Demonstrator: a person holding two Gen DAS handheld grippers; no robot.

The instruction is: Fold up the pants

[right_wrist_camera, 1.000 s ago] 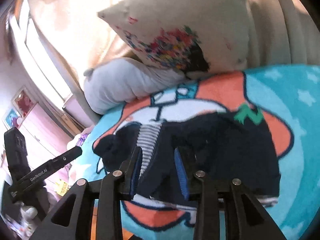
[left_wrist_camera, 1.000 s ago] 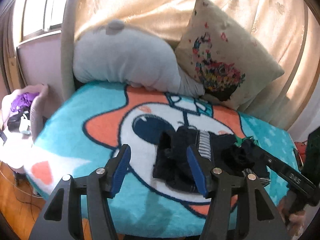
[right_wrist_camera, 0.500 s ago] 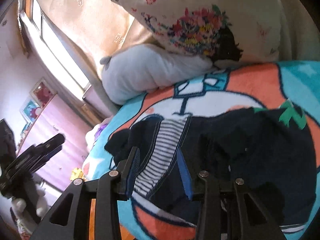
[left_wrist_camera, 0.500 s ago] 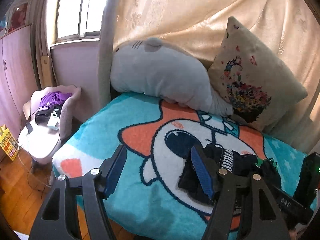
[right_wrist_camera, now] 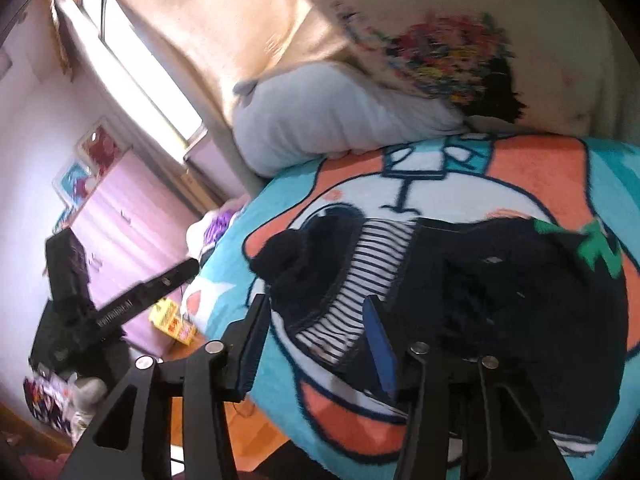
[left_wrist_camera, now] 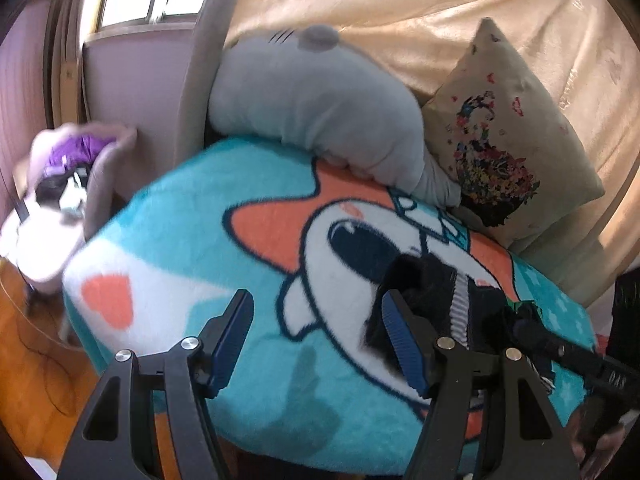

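Observation:
Dark navy pants point(right_wrist_camera: 500, 280) with a striped lining point(right_wrist_camera: 360, 276) lie in a crumpled heap on the cartoon blanket point(right_wrist_camera: 540, 176). They also show in the left wrist view point(left_wrist_camera: 432, 292), right of centre. My left gripper point(left_wrist_camera: 320, 340) is open and empty, held above the blanket's front edge, left of the pants. My right gripper point(right_wrist_camera: 316, 344) is open and empty, just above the striped part of the pants; I cannot tell whether it touches them. The right gripper's body point(left_wrist_camera: 576, 356) shows at the right of the left wrist view.
A grey plush pillow point(left_wrist_camera: 320, 100) and a flowered cushion point(left_wrist_camera: 504, 140) lean at the back of the bed against a beige curtain. A small chair with purple clothes point(left_wrist_camera: 68, 168) stands at the left. Wooden floor point(left_wrist_camera: 36, 380) lies below the bed's edge.
My left gripper has swung and drawn nearer the blanket. My right gripper has opened wider and shifted over the striped part. The pants lie as before.

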